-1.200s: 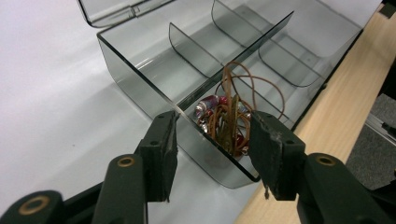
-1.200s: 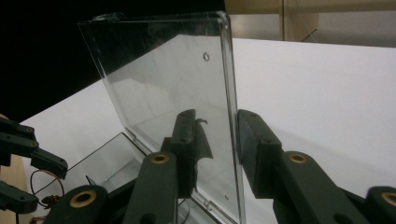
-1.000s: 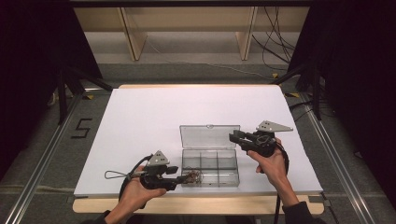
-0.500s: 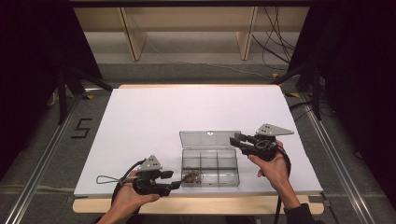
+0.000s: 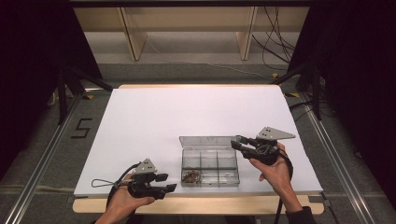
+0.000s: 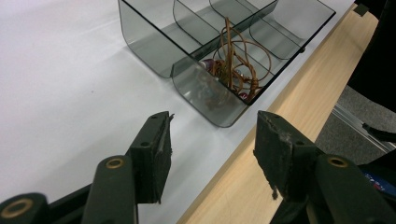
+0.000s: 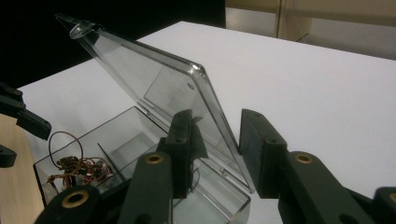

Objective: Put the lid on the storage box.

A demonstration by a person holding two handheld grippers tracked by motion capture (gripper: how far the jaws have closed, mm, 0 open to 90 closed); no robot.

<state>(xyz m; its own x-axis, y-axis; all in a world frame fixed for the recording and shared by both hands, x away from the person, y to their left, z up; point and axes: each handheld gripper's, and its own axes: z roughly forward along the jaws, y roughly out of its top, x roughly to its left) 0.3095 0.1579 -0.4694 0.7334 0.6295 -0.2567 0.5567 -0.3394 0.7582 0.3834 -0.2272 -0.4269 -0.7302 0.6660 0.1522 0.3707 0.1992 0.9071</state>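
A clear compartment box [image 5: 210,161] sits near the table's front edge with its lid [image 5: 208,141] tilted up. A tangle of brown wire [image 5: 191,176] lies in its near-left compartment. My left gripper [image 5: 169,183] is left of the box by the front edge. In the left gripper view the left gripper [image 6: 212,119] points at the box [image 6: 149,56] and the wire [image 6: 233,70]; its jaws have just been opening and hold nothing. My right gripper [image 5: 235,143] is at the lid's right end. In the right gripper view the right gripper [image 7: 217,116] straddles the lid's [image 7: 154,84] side edge, with gaps on both sides.
The white sheet [image 5: 187,112] covers the table, with a wooden strip [image 5: 210,205] bare along the front. Metal rails run down both sides. Pale shelving [image 5: 187,28] and cables lie beyond the far edge. A "5" mark [image 5: 80,128] is on the floor at left.
My left gripper has drawn back leftward from the box's near-left compartment toward the front edge, and its jaws have spread. The wire stays in the box. The right gripper has kept still.
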